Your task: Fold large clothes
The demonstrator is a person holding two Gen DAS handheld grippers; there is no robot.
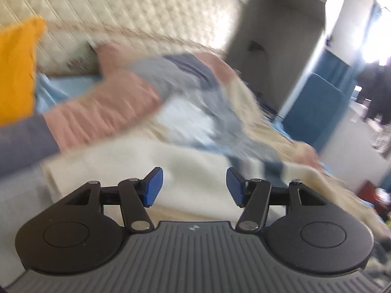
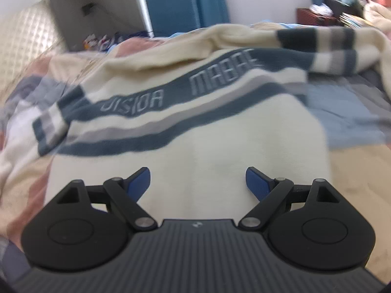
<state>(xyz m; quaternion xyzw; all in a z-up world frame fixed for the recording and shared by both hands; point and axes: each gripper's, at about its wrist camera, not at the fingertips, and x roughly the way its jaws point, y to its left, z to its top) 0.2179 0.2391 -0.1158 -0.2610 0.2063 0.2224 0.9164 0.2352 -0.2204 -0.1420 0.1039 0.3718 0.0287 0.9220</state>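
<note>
- We see the cream sweater (image 2: 190,146) spread flat on the bed (image 2: 354,171), banded stripes toward 12 o'clock.
- Left gripper (image 1: 194,186) fingers released, empty.
- Right gripper (image 2: 198,183) fingers spread wide, empty above the sweater.
- Quilted headboard (image 1: 122,7) at 11 o'clock; blue panel (image 2: 180,2) behind.

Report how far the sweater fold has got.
Done: the cream sweater lies spread on the bed, and its top edge looks turned over above the lettered stripe. In hand: nothing; the left hand-held gripper and the right hand-held gripper are both open and empty. Left: most folds; the sweater is still wide and loose.
</note>
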